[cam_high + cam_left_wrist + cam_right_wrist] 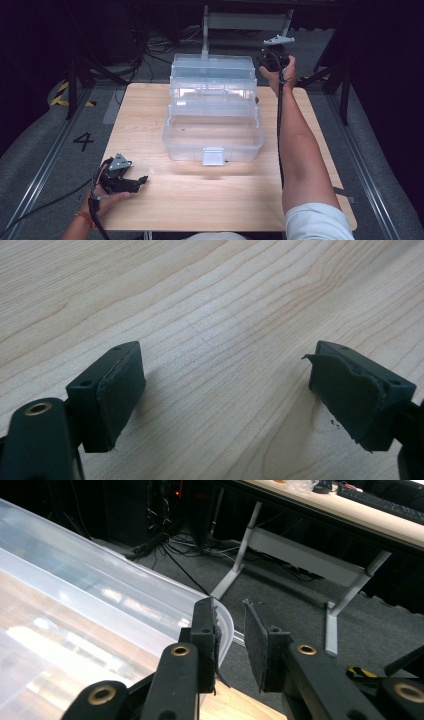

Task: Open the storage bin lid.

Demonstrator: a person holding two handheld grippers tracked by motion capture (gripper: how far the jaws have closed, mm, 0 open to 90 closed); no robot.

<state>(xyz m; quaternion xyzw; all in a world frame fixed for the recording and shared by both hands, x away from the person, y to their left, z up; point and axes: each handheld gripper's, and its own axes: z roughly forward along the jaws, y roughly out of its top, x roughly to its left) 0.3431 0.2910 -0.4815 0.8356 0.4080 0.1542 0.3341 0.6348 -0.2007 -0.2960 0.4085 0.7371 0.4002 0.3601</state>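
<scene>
- One number, "4" (83, 141), is painted on the grey floor left of the table (150, 120); no other writing can be read.
- One left gripper (142, 179) is held low over the table's near left corner, well apart from the box; its jaws are spread wide, with bare wood grain seen between them in the left gripper view.
- One clear plastic box (212, 137) is placed on the middle of the table, its lid (212, 64) thrown open toward the far edge.
- One grey latch (213, 156) is seen on the near wall.
- One right gripper (231, 630) is held at the far right corner of the lid; its jaws are parted slightly, and the lid's rim (227, 625) is seen just beside one pad, not clamped.
</scene>
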